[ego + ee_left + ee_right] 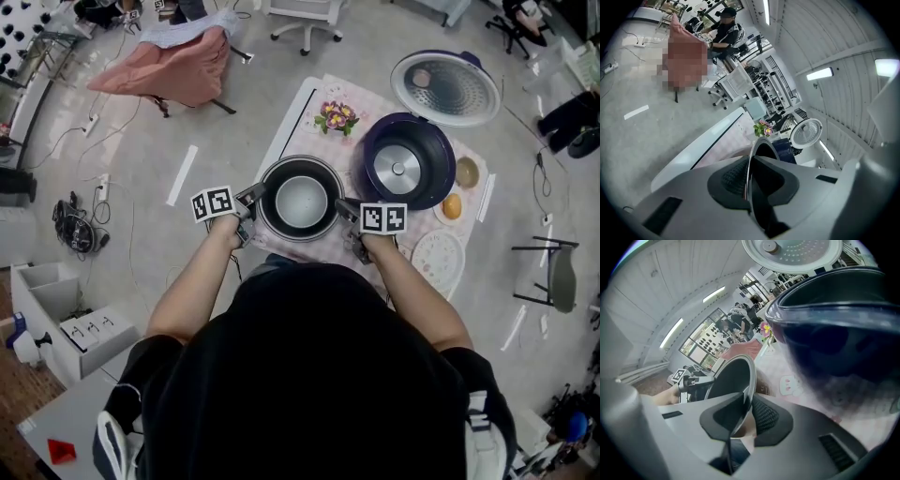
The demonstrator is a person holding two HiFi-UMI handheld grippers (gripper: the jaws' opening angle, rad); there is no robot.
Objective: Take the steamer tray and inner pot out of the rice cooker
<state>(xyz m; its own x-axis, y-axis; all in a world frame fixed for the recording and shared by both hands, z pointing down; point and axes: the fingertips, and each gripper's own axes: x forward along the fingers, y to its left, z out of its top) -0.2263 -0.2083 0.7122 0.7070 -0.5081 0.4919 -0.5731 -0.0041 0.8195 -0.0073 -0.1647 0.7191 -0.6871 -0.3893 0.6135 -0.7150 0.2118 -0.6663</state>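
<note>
The dark inner pot (302, 199), pale inside, is held between my two grippers over the patterned mat at the table's near side. My left gripper (255, 195) is shut on the pot's left rim (757, 146), with the thin rim wedged between its pads (733, 177). On the opposite rim (749, 376) my right gripper (345, 208) is shut the same way. The dark blue rice cooker (410, 159) stands just right of the pot with its lid (445, 87) swung open. A round white dotted tray (438, 255) lies on the table's right near corner.
A small flower pot (336, 116) stands at the table's far side. A little bowl (467, 172) and an orange round thing (452, 206) sit right of the cooker. A chair draped in pink cloth (173, 66) stands on the floor far left, a stool (553, 277) to the right.
</note>
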